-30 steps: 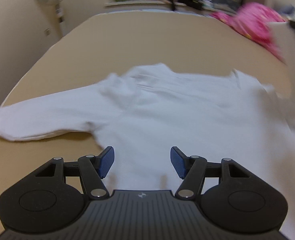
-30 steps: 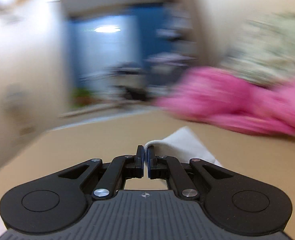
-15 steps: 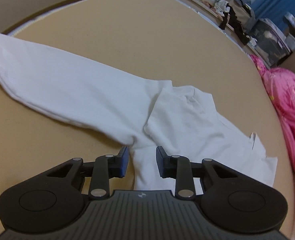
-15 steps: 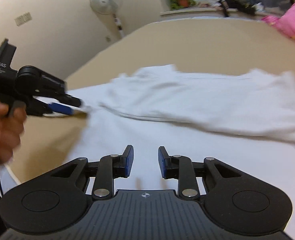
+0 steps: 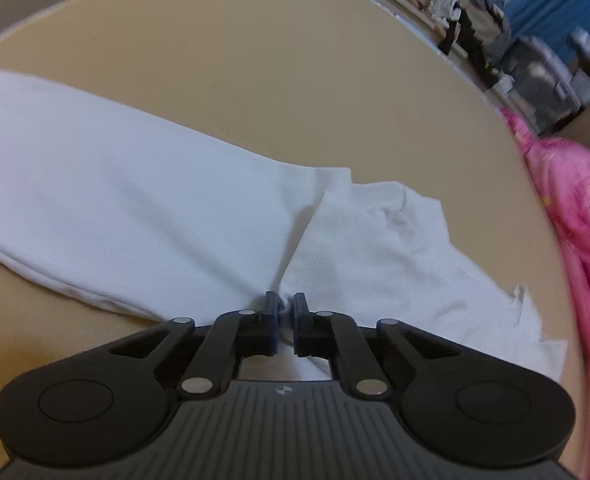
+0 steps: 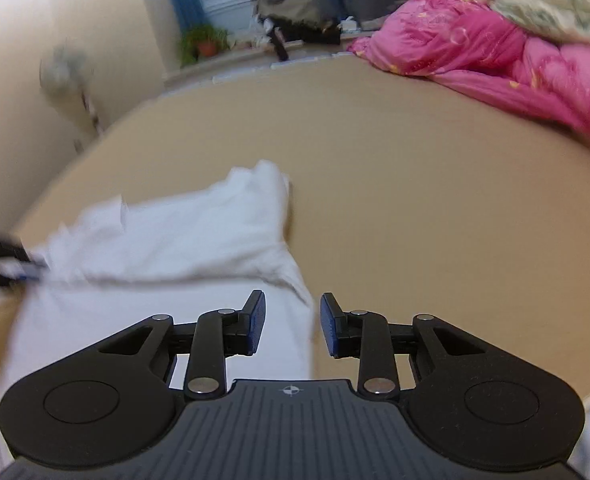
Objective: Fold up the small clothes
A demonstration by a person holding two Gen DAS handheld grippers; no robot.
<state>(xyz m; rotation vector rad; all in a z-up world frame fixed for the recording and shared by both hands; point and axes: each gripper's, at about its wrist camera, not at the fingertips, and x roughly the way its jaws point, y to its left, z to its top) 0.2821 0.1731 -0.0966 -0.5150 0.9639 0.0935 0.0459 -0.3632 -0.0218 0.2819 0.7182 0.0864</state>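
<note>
A white long-sleeved top lies spread on the tan bed surface. Its left sleeve stretches out to the left. My left gripper is shut on the fabric where that sleeve meets the body. In the right wrist view the top lies at the left with its right sleeve folded over the body. My right gripper is open and empty, low over the top's right edge. The left gripper shows blurred at the far left there.
A pink quilt is heaped along the right side of the bed, also in the left wrist view. A potted plant, bags and boxes line the far sill. A fan stands by the left wall.
My left gripper has closed on the top at the sleeve seam. My right gripper let go of the right sleeve, which now lies over the body, opened, and swung right toward the top's right edge.
</note>
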